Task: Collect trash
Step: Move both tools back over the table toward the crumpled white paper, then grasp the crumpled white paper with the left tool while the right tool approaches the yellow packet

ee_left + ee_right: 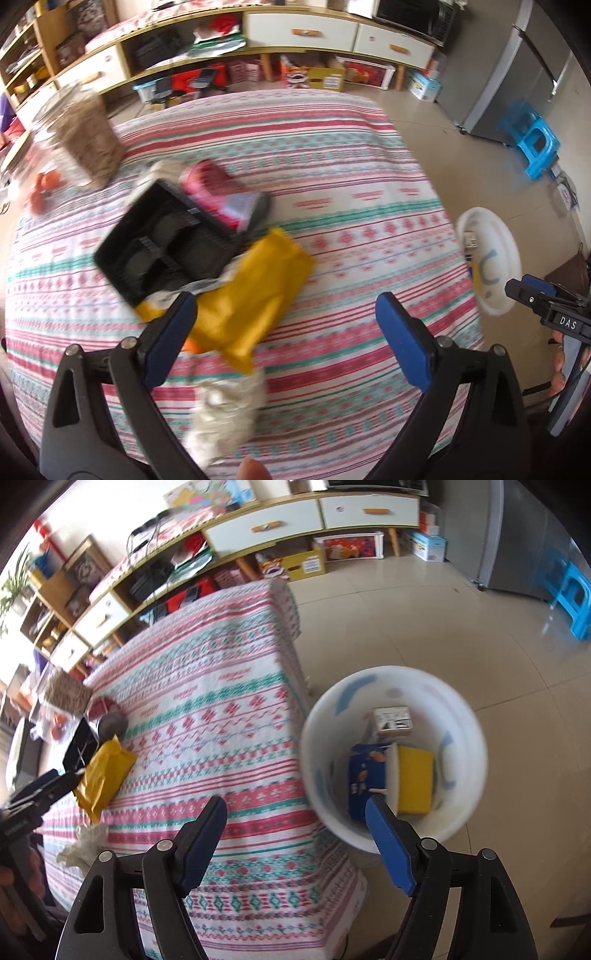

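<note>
A yellow padded envelope (251, 295) lies on the striped tablecloth (351, 184), with a black plastic tray (162, 236), a pink can (225, 195) and a crumpled white tissue (225, 417) around it. My left gripper (286, 314) is open and empty just above the envelope's near end. My right gripper (295, 812) is open and empty over the table's right edge, beside a white bin (395, 753) on the floor. The bin holds a yellow sponge (415, 779), a blue packet (364, 779) and a small box (393, 720). The envelope also shows in the right wrist view (103, 775).
A clear jar of brown grain (85, 140) and orange fruit (44, 188) stand at the table's far left. A long cabinet (295, 33) lines the back wall. A blue stool (535, 144) and a grey fridge (517, 74) stand on the tiled floor to the right.
</note>
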A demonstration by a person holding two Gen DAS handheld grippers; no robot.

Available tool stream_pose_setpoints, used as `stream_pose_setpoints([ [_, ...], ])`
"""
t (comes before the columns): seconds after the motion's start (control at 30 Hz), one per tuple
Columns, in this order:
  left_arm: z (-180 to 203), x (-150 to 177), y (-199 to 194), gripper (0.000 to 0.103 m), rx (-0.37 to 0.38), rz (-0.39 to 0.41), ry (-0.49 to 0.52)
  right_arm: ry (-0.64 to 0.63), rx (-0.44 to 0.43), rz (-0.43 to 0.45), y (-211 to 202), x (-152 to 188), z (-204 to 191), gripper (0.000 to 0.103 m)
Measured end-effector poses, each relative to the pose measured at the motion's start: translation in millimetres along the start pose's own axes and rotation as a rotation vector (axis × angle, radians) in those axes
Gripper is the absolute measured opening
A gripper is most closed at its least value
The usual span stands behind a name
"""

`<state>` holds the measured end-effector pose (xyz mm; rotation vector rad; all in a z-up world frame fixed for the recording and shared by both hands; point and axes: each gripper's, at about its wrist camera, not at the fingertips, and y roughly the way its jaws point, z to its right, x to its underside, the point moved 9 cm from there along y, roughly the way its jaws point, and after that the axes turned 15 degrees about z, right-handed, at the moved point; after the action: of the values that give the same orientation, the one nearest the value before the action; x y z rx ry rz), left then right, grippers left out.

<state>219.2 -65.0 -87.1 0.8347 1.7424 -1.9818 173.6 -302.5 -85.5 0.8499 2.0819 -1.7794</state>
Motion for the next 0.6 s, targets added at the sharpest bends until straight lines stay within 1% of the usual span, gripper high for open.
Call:
stream_pose_setpoints([
  [0.1, -31.6, 9.2, -3.0, 0.097, -0.033, 0.024, -0.039, -0.027, -0.008, -0.011, 4.9, 5.6, -16.7, 0.079],
  [0.13, -40.1, 14.9, -1.8, 0.097, -0.048, 0.003, -0.056, -0.034, -0.008, -0.013, 6.3, 6.4, -22.4, 0.079],
  [0.17, -46.2, 20.0, -1.1, 0.097, -0.048, -0.024, -0.071, -0.046, -0.010, -0.016, 8.3, 8.5, -29.2, 0.079],
  [0.23, -53.2, 29.8, -1.2, 0.097, 0.006, -0.055, -0.119, -0.069, -0.015, -0.024, 11.7, 11.9, -41.5, 0.079],
  [0.3, -57.7, 38.7, -2.2, 0.097, 0.028, -0.084, -0.143, -0.092, -0.022, -0.031, 14.6, 14.1, -53.4, 0.079],
  [0.4, -62.2, 59.6, -5.6, 0.097, 0.071, -0.137, -0.154, -0.131, -0.027, -0.039, 20.5, 17.2, -70.4, 0.079],
  [0.57, -62.7, 84.2, -9.3, 0.097, 0.136, -0.184, -0.163, -0.181, -0.034, -0.056, 31.7, 23.4, -94.6, 0.080],
  [0.6, -61.5, 89.9, -8.9, 0.095, 0.152, -0.198, -0.169, -0.187, -0.037, -0.061, 34.1, 24.6, -98.9, 0.080],
])
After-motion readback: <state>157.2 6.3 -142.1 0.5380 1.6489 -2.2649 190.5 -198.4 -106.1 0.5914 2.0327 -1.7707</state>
